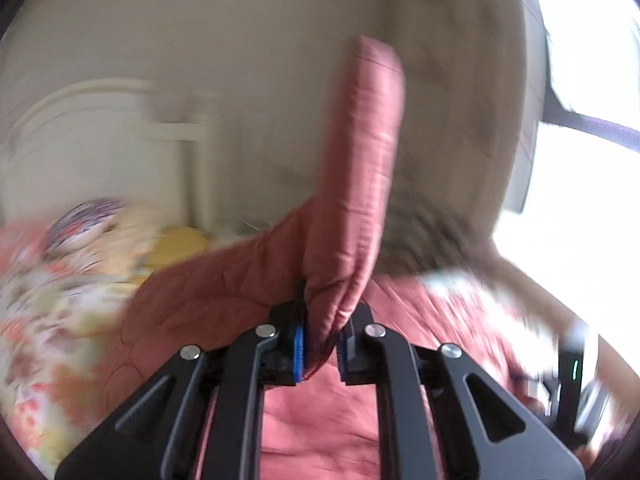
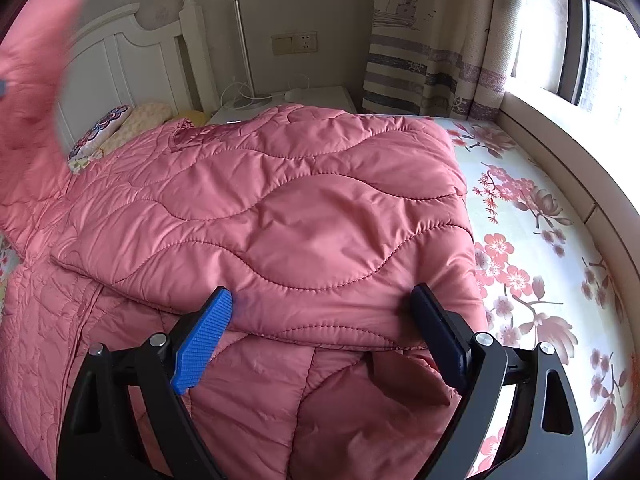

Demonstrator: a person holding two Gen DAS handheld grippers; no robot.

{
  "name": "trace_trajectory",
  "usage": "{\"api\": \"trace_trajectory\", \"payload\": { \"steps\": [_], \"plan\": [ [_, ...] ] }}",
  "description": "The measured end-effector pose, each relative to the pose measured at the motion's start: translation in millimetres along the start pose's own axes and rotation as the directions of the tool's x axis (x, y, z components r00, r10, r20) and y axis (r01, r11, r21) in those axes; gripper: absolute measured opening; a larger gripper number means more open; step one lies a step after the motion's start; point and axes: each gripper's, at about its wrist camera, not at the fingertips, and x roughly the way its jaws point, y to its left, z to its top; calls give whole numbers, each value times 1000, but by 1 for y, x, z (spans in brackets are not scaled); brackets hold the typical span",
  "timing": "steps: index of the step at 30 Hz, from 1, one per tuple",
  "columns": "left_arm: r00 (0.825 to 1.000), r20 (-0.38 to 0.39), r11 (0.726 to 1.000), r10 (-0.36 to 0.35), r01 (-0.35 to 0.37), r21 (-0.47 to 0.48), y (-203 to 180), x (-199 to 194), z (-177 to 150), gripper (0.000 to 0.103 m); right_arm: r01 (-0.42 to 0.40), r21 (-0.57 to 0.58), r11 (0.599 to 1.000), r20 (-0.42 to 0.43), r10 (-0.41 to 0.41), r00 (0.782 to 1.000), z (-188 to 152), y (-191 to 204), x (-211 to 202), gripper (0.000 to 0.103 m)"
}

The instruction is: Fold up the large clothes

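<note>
A large pink quilted coat (image 2: 280, 216) lies spread on the bed, its near part folded over itself. My left gripper (image 1: 322, 344) is shut on a pink sleeve (image 1: 360, 168) of the coat and holds it raised, so it stands up in the blurred left wrist view. The lifted sleeve also shows at the far left of the right wrist view (image 2: 32, 80). My right gripper (image 2: 320, 336) is open, its blue pad (image 2: 204, 336) and dark pad (image 2: 440, 336) either side of the coat's folded edge, holding nothing.
The bed has a floral sheet (image 2: 532, 248) bare on the right. A white headboard (image 2: 132, 56), pillows (image 2: 120, 128) and a white nightstand (image 2: 304, 100) with a lamp stand at the back. A striped curtain (image 2: 432, 48) and a window sill (image 2: 560, 128) run along the right.
</note>
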Motion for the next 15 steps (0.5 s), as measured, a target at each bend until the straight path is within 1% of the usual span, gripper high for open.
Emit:
{"api": "trace_trajectory", "payload": {
  "steps": [1, 3, 4, 5, 6, 7, 8, 9, 10, 11, 12, 14, 15],
  "plan": [
    [997, -72, 997, -24, 29, 65, -26, 22, -13, 24, 0, 0, 1000, -1, 0, 1000, 0, 0, 0, 87],
    [981, -187, 992, -60, 80, 99, -46, 48, -33, 39, -2, 1, 1000, -1, 2, 1000, 0, -1, 0, 87],
    [973, -220, 992, -64, 86, 89, -48, 55, -41, 39, -5, 3, 1000, -1, 5, 1000, 0, -1, 0, 87],
    [969, -233, 994, -77, 93, 58, -45, 56, -48, 42, -8, 4, 1000, -1, 8, 1000, 0, -2, 0, 87],
    [970, -223, 995, -93, 101, 27, -37, 51, -50, 54, -10, 6, 1000, -1, 10, 1000, 0, -2, 0, 87],
    [977, -191, 995, -94, 95, -3, -25, 40, -49, 71, -14, 8, 1000, -2, 14, 1000, 0, -3, 0, 87],
    [988, -139, 997, -73, 70, -31, -10, 26, -47, 79, -16, 9, 1000, -4, 16, 1000, 0, -3, 0, 87],
    [996, -85, 998, -39, 34, -58, 7, 5, -48, 91, -18, 9, 1000, -5, 18, 1000, 0, -4, 1, 87],
    [999, -45, 996, -4, 0, -86, 24, -9, -43, 98, -20, 9, 1000, -5, 20, 1000, 0, -4, 1, 88],
    [999, -5, 989, 50, -50, -136, 50, -28, -45, 100, -22, 10, 1000, -5, 22, 1000, 1, -5, 1, 88],
    [995, 4, 978, 98, -96, -188, 73, -35, -47, 101, -24, 11, 1000, -5, 24, 1000, 1, -5, 1, 88],
    [980, -47, 938, 192, -198, -283, 116, -41, -57, 101, -30, 15, 999, -4, 30, 1000, 2, -6, 2, 88],
    [964, -101, 904, 246, -266, -335, 140, -41, -66, 100, -31, 16, 999, -3, 31, 1000, 2, -7, 2, 88]
  ]
}}
